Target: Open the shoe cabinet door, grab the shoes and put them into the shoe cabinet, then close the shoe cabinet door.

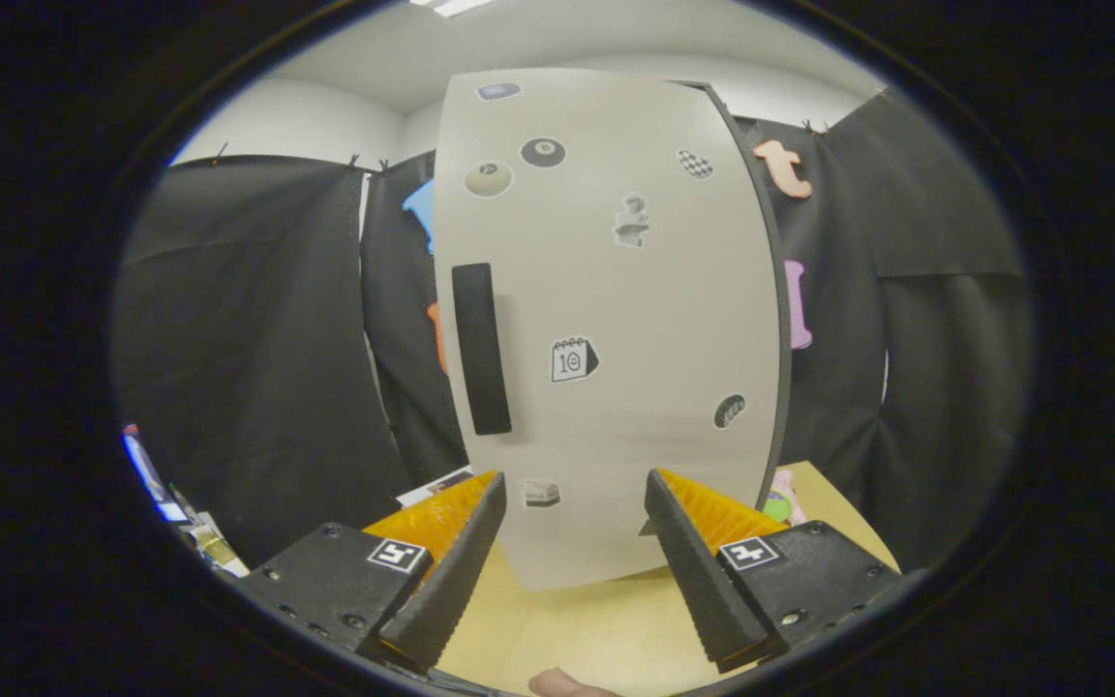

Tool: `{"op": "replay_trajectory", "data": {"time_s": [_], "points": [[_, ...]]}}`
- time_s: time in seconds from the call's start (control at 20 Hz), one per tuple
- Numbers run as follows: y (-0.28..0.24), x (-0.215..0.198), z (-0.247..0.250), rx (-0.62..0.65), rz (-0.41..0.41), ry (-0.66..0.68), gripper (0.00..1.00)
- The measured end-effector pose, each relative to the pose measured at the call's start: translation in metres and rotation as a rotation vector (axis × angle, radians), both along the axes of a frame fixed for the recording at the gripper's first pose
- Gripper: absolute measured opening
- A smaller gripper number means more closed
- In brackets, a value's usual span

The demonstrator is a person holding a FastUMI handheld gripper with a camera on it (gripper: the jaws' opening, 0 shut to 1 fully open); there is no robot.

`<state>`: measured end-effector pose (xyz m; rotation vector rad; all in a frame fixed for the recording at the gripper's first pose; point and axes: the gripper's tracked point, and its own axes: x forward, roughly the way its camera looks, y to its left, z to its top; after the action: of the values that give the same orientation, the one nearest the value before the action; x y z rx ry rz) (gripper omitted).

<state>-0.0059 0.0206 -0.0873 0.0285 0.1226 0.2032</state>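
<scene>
The gripper [572, 499] points level ahead, its fingers [461, 552] spread wide apart, holding nothing between them.

You've got a light wooden table [606, 629] underneath everything. There's a small pink and green thing [782, 499] near its right edge, plus some papers [436, 484] at its left edge.
</scene>
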Motion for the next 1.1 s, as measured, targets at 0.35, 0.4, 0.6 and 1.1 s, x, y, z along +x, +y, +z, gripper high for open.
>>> {"op": "replay_trajectory", "data": {"time_s": [0.35,0.4,0.6,1.1], "points": [[-0.048,-0.07,-0.004,-0.012,-0.1,-0.068,0.95],[-0.055,-0.08,-0.003,-0.018,-0.113,-0.085,0.95],[-0.066,-0.119,-0.011,-0.052,-0.122,-0.112,0.95],[-0.071,-0.159,-0.026,-0.092,-0.109,-0.152,0.95]]}}
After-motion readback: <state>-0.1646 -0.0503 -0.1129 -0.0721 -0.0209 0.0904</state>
